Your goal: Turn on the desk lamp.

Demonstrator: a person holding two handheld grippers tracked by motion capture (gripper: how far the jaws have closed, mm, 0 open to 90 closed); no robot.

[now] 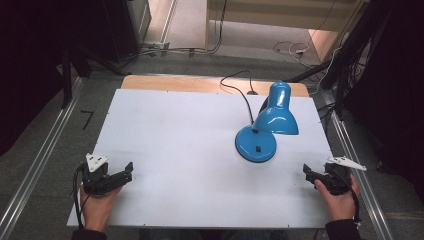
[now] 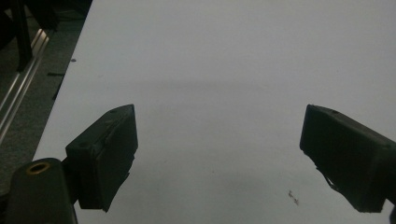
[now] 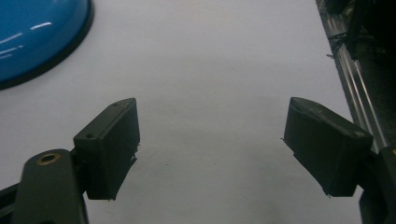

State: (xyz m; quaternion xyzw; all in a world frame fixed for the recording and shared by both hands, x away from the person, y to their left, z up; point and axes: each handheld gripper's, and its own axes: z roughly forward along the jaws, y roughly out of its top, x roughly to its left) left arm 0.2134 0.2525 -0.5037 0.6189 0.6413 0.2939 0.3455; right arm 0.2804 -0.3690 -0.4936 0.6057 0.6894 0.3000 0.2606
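Blue desk lamp standing right of centre on white table, cord trailing off the back. Left gripper near the front left corner, right gripper at the right edge, both jaws wide apart, holding nothing.

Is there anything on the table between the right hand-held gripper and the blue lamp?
Nothing visible. The right hand-held gripper rests open near the table's right edge, and only bare white table lies between it and the blue lamp. The lamp's black cord runs off the far side, away from that path.
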